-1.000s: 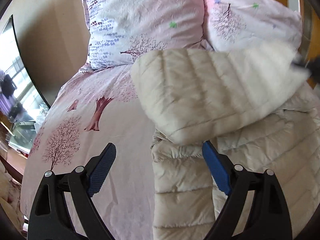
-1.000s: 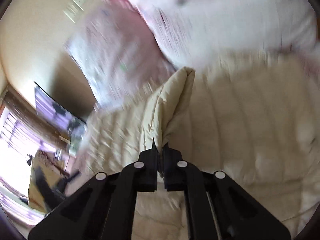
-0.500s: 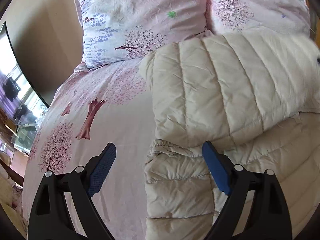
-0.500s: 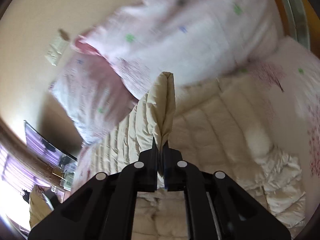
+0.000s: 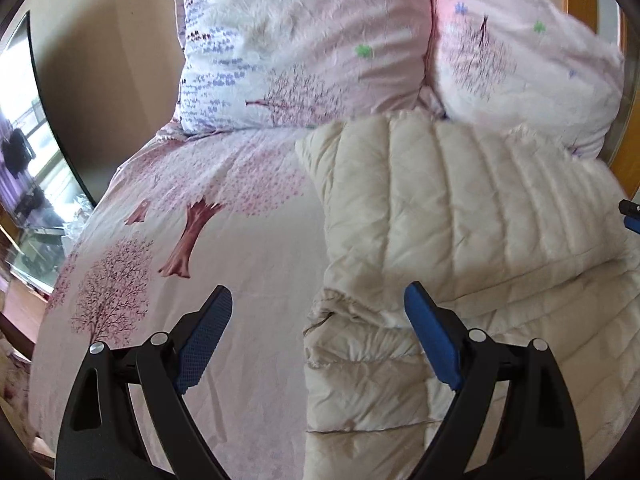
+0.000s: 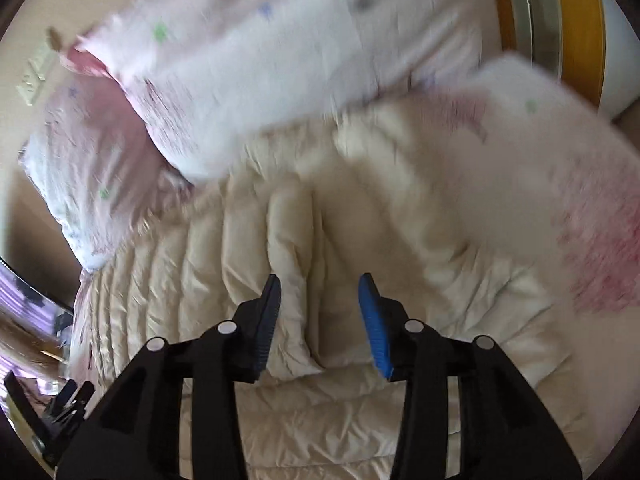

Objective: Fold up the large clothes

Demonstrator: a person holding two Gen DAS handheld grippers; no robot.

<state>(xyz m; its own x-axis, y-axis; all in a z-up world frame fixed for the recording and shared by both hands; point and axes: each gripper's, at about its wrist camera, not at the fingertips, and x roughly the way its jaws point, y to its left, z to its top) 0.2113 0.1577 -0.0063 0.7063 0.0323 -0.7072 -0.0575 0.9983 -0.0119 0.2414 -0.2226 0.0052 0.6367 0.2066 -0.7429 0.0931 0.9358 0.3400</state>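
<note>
A cream quilted down jacket [image 5: 448,216] lies on the pink tree-print bed sheet [image 5: 224,216], its upper part folded over the lower part. My left gripper [image 5: 318,314] hovers open above the jacket's left edge, nothing between its blue pads. In the right wrist view the same jacket [image 6: 248,248] fills the middle, blurred. My right gripper [image 6: 320,316] has its jaws opening; a fold of the jacket lies loose between them, against the left pad and clear of the right one. A tip of the right gripper [image 5: 631,216] shows at the right edge of the left wrist view.
Two pink printed pillows [image 5: 304,44] [image 5: 520,56] lean at the head of the bed, touching the jacket's far edge. A wooden headboard [image 6: 576,20] stands behind them. A dark screen [image 5: 28,148] stands left of the bed by a beige wall.
My right gripper carried the pinched jacket fold over and down onto the jacket's lower part, then opened and let it go. The folded part now lies flat. My left gripper stayed open and nearly still.
</note>
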